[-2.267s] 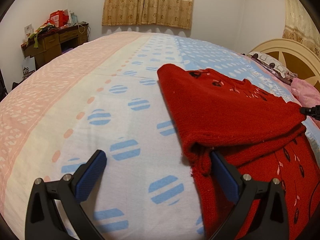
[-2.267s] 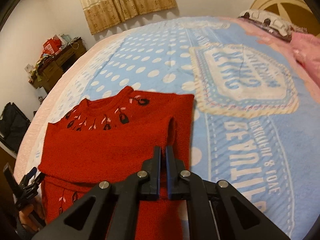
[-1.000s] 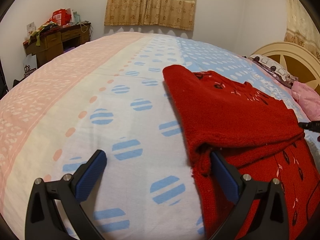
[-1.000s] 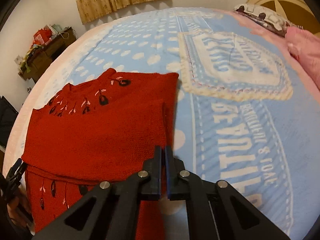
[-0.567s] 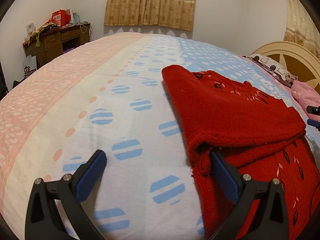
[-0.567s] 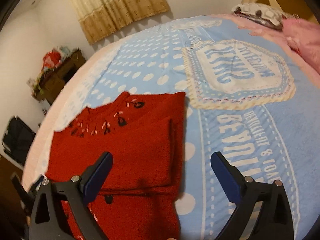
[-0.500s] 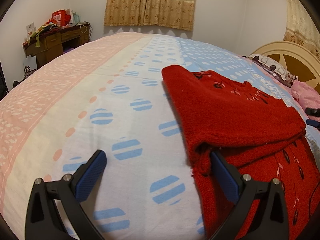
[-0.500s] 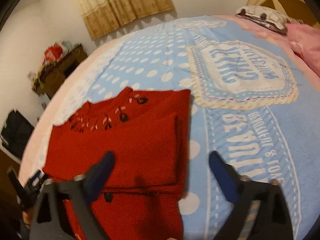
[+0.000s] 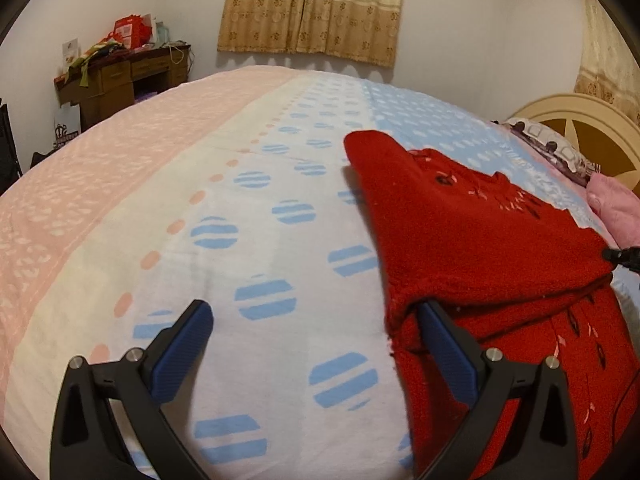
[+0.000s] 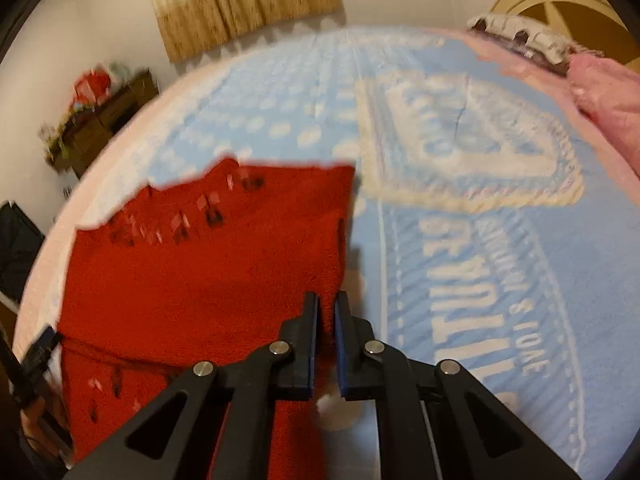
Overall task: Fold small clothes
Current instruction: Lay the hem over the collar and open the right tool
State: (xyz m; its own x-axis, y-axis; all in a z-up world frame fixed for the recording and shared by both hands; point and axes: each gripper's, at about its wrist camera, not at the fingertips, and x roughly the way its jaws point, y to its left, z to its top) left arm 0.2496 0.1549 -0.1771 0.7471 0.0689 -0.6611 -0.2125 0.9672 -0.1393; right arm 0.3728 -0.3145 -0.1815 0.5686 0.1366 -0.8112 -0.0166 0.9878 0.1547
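A red knitted sweater [image 9: 480, 248] with small dark and pink motifs lies on the bed, its sleeves folded across the body. My left gripper [image 9: 316, 344] is open and low over the sheet, its right finger [image 9: 444, 352] tucked under the folded left edge of the sweater. In the right wrist view, which is blurred, the sweater [image 10: 200, 272] fills the left half. My right gripper [image 10: 327, 320] is shut on the sweater's right edge, red cloth showing between the jaws. Its tip shows in the left wrist view [image 9: 624, 258] at the sweater's far edge.
The bed sheet [image 9: 200, 220] is pink, white and blue with dots, with a large blue printed panel [image 10: 500, 220]. Pink pillows [image 10: 600, 92] and a headboard [image 9: 580, 128] lie at the right. A cluttered wooden desk [image 9: 120, 80] stands by the curtained wall.
My right gripper, open half a second ago, has come down and shut on the sweater's right edge. My left gripper has stayed open in place.
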